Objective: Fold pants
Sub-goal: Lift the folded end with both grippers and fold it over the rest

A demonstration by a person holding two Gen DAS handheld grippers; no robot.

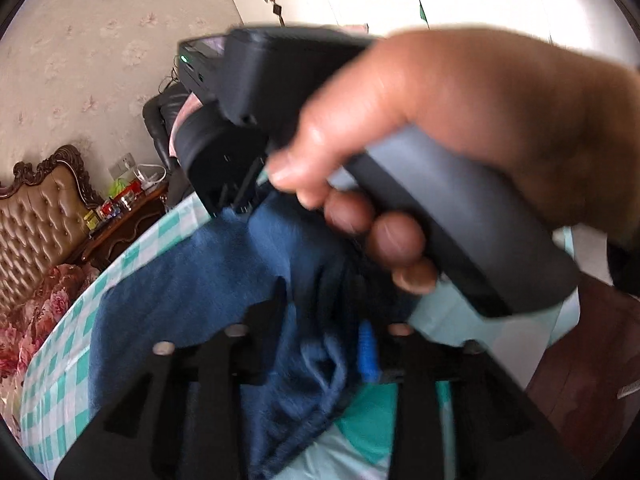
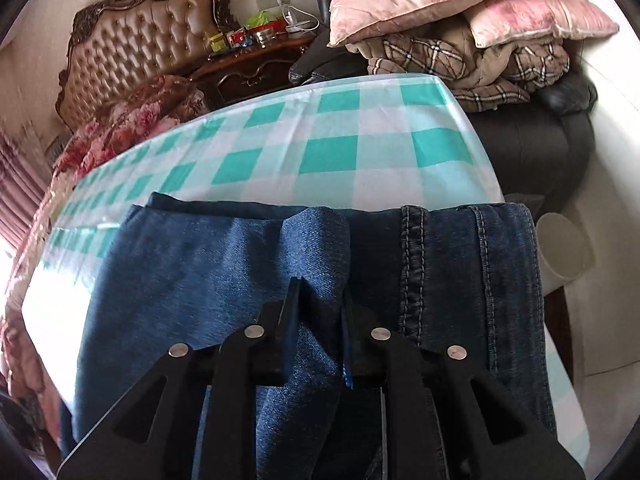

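Lying across the near end of my checked table (image 2: 340,128), the jeans (image 2: 208,264) are folded. Only my right tongs (image 2: 320,300) view shows them pinching a denim fold. My left tongs (image 1: 332,320) view, blurred, shows parted jaws around loose denim, plus my right hand (image 1: 440,140).

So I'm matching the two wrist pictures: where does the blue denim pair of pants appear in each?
Left wrist view: blue denim pants at lower centre, running between the left gripper fingers.
Right wrist view: they fill the lower half, pinched by the right gripper.
Shared landmark: tufted brown headboard.
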